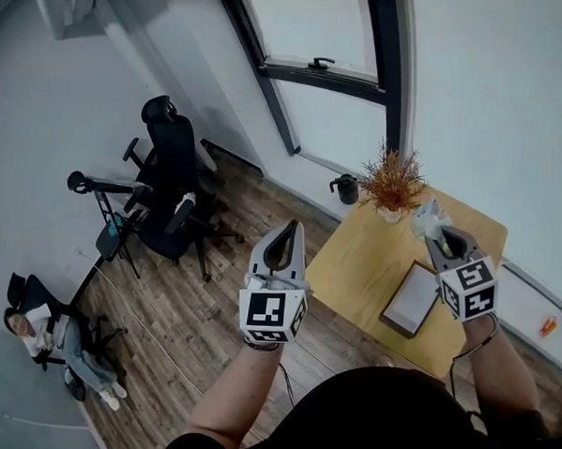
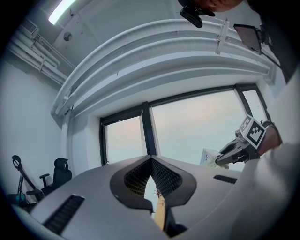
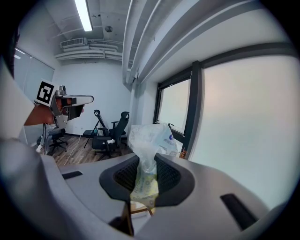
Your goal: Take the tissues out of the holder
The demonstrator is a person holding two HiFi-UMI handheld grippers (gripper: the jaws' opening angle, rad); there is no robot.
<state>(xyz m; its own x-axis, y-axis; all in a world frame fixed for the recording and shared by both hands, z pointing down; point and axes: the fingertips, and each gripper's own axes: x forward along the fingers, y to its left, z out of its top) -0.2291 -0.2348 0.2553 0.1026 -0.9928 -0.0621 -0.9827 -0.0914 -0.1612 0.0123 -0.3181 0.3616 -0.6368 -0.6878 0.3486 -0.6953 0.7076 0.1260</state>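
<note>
**Plastic-wrapped tissue pack (image 3: pixel 149 140) pinched in right gripper (image 3: pixel 146 161)**

Clear only in the right gripper view: crinkled wrap clamped between the pads, held aloft. From the head view, just a pale wad above the yellow bench (image 1: pixel 364 261), near a potted plant (image 1: pixel 392 182). Left gripper (image 2: pixel 151 159) closed, empty, held level beside the bench. Office chair (image 1: pixel 175 180) beyond.
</note>
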